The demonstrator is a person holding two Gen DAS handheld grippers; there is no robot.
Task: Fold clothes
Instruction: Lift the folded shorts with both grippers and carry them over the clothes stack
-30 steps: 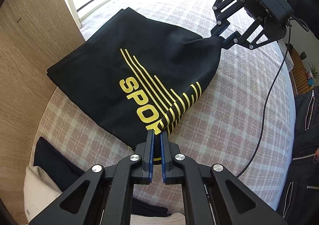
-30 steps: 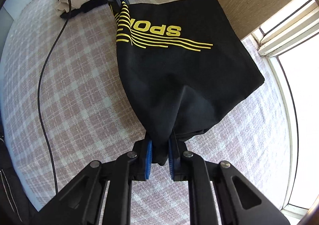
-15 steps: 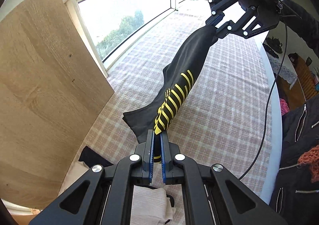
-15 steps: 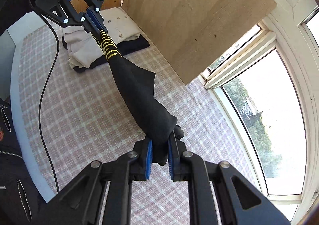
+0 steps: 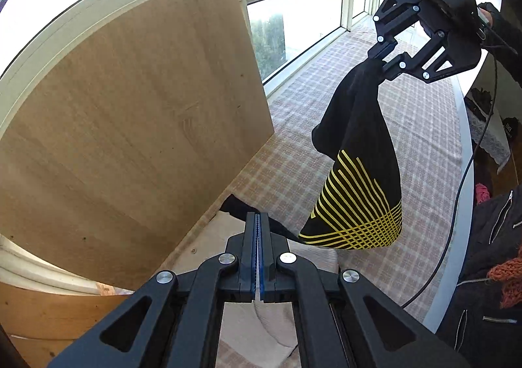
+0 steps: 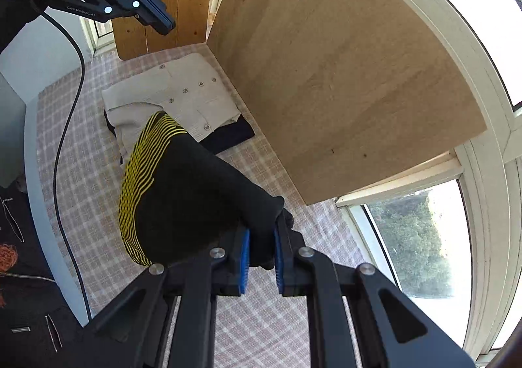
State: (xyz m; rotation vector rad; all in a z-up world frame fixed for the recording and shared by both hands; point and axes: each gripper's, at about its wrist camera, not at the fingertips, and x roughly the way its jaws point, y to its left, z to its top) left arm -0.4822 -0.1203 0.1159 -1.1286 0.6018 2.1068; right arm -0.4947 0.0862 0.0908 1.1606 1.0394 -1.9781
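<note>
A black T-shirt (image 5: 359,156) with yellow stripes hangs in the air above the table, held only by my right gripper (image 5: 381,58). In the right wrist view that gripper (image 6: 262,237) is shut on a bunch of the black cloth, and the shirt (image 6: 195,198) droops away to the left with its striped part lowest. My left gripper (image 5: 259,218) is shut with nothing between its blue pads. It shows again in the right wrist view, where the left gripper (image 6: 164,24) hovers high above the folded pile, apart from the shirt.
A folded beige buttoned garment (image 6: 182,94) lies on a dark one (image 6: 235,136) in the table's corner. The table (image 5: 424,139) has a checked cloth. A wooden board (image 5: 130,123) and windows stand behind. A black cable (image 6: 65,100) trails across; a person's dark jacket (image 5: 489,270) is at the table's edge.
Both grippers have risen and lifted the shirt off the table. The left gripper has let go of the striped corner and closed empty, so the shirt now dangles from the right gripper.
</note>
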